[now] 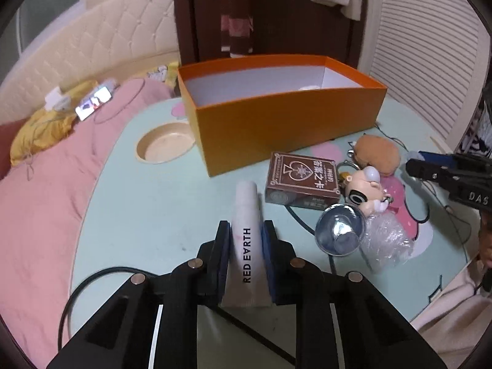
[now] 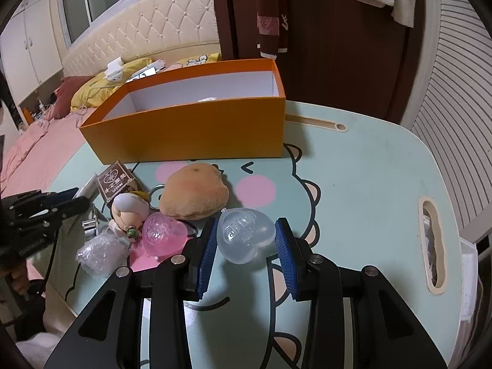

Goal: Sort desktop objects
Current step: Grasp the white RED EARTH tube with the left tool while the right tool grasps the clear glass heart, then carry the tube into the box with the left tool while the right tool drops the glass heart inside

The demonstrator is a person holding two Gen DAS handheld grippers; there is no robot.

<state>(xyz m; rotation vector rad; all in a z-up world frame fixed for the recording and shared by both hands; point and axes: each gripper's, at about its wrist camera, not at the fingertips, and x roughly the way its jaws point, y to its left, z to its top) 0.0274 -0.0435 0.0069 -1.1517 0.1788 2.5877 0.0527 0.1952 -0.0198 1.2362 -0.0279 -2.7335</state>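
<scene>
My left gripper (image 1: 246, 227) is shut on a white "RED EARTH" tube (image 1: 246, 203), whose cap end points toward the orange box (image 1: 276, 129). My right gripper (image 2: 246, 227) is shut on a clear heart-shaped case (image 2: 246, 236), low over the mint table (image 2: 353, 184). Between the two grippers lie a brown card box (image 1: 303, 181), a brown plush (image 2: 193, 195), a small figurine (image 2: 129, 212), a pink heart case (image 2: 163, 232), a shiny round dome (image 1: 339, 230) and crumpled clear plastic (image 2: 98, 255). The box is open-topped with something small and white inside.
The table has a round cup recess (image 1: 166, 147) at its left and a long slot (image 2: 433, 243) at its right. A bed with a pink blanket (image 1: 46, 184) and a phone (image 1: 93, 103) borders the left. A black cable (image 1: 92, 279) loops at the near left edge.
</scene>
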